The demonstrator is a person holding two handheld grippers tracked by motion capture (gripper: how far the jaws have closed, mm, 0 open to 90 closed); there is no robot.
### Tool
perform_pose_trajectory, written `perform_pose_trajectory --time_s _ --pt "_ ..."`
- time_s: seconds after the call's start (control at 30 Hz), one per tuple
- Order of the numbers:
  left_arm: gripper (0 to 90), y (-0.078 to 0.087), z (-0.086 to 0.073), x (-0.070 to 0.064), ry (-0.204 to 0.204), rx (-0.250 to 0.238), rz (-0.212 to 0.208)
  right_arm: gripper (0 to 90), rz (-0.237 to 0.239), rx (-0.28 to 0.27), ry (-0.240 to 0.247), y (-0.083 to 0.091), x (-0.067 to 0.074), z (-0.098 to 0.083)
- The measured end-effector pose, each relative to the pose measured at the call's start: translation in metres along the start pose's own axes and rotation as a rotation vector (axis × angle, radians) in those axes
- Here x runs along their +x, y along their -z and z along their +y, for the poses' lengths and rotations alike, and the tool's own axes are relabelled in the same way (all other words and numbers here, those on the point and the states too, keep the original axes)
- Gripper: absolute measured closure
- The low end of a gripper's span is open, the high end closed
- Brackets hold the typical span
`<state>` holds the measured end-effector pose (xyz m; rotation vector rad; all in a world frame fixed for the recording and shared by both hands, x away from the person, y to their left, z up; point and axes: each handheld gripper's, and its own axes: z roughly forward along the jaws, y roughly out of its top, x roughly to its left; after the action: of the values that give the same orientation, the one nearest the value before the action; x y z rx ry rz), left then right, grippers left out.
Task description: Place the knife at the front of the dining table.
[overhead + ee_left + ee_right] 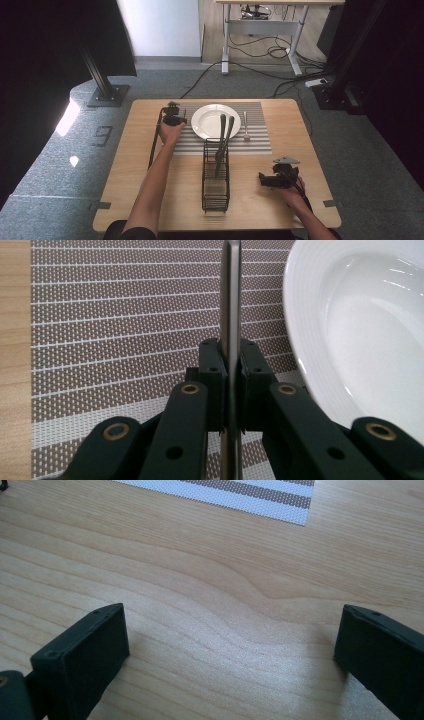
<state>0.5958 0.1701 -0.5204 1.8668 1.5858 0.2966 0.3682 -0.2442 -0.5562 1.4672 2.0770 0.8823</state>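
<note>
**Item: table knife, held for laying left of the plate**

Left gripper (230, 390): jaws pinching a thin, flat steel table knife (230, 300), blade on edge, just left of the round white ceramic plate (350, 330), above the brown-and-white striped woven placemat (125, 315).

Handling advice: lower level, parallel to the plate rim; release only once the knife rests on the mat.

Right gripper (230, 645): jaws spread, holding nothing, over the light wooden table (210, 580), well right of the plate.

Black wire cutlery basket (216, 180): near side of plate.

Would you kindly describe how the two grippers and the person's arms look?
Both grippers are black. The left gripper has brass-coloured rivets on its linkage, and a black cable trails from it. The right gripper carries a grey three-cornered plate on top. Its fingers are blocky and flat-faced. The forearms are bare, without sleeves.
</note>
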Motion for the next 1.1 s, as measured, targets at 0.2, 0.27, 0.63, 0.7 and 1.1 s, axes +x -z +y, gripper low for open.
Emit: perform_pose_trajectory --time_s 0.2,0.27,0.63,0.7,1.1 --pt "83.2 -0.006 -0.002 0.004 0.011 0.011 0.007 1.0 0.0 0.0 0.0 0.0 0.0 0.0" --pt "83.1 -0.008 -0.002 0.004 0.014 0.015 0.012 1.0 0.0 -0.001 0.0 0.0 0.0 0.0" --pt "82.6 -0.01 -0.003 0.0 -0.028 0.026 0.055 1.3 -0.001 -0.002 -0.001 0.0 0.0 0.0" --pt "82.0 -0.01 -0.004 -0.002 -0.041 0.022 0.067 1.5 -0.001 -0.001 -0.001 0.0 0.0 0.0" --pt "79.2 -0.009 -0.008 -0.004 -0.063 0.001 0.068 2.1 -0.002 -0.003 -0.002 0.001 0.001 -0.001"
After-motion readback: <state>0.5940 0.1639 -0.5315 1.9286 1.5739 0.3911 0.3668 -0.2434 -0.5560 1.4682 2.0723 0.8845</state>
